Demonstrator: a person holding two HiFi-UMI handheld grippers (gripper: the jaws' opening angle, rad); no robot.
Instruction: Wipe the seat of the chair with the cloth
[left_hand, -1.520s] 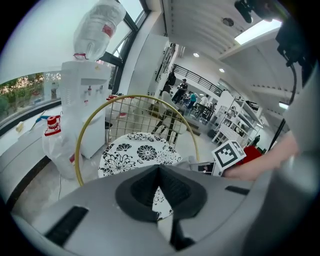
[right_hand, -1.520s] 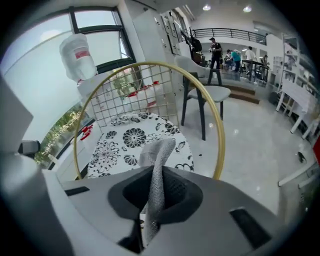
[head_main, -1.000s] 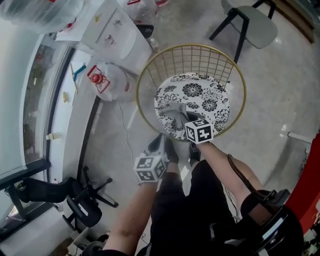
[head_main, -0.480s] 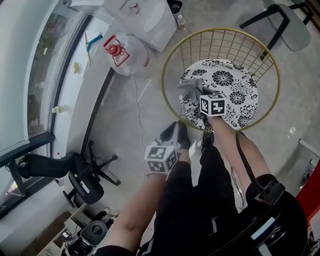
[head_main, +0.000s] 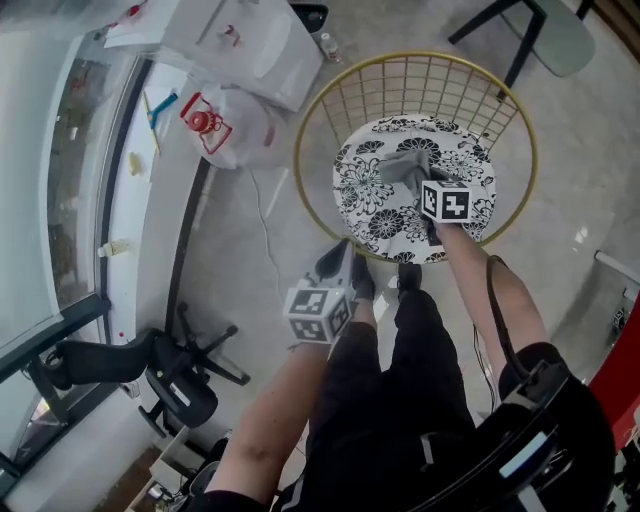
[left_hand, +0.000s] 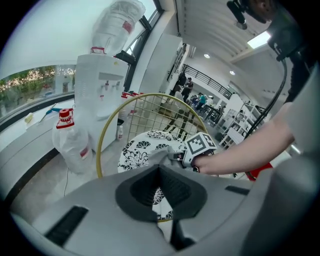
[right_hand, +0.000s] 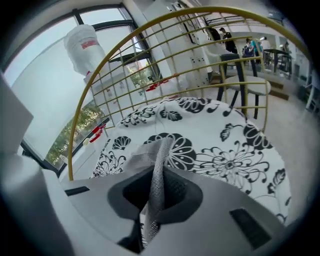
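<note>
The chair has a round seat with a black-and-white flower pattern (head_main: 385, 215) and a gold wire back (head_main: 420, 90). My right gripper (head_main: 422, 180) is over the middle of the seat, shut on a grey cloth (head_main: 403, 166) that lies bunched on the cushion. In the right gripper view the cloth (right_hand: 150, 155) runs up between the closed jaws of the right gripper (right_hand: 159, 172), with the seat (right_hand: 230, 135) beyond it. My left gripper (head_main: 333, 262) hangs low in front of the chair near my feet. The left gripper (left_hand: 160, 167) is shut and holds nothing; its view takes in the seat (left_hand: 135, 150).
A white water dispenser (head_main: 230, 40) and a clear water jug with a red cap (head_main: 225, 125) stand left of the chair. A grey chair (head_main: 545, 35) is at the far right. A black office chair (head_main: 165, 385) lies at lower left by the window ledge (head_main: 130, 170).
The right gripper has dragged the cloth from the seat's near-left edge toward its middle. The left gripper has stayed low by my legs.
</note>
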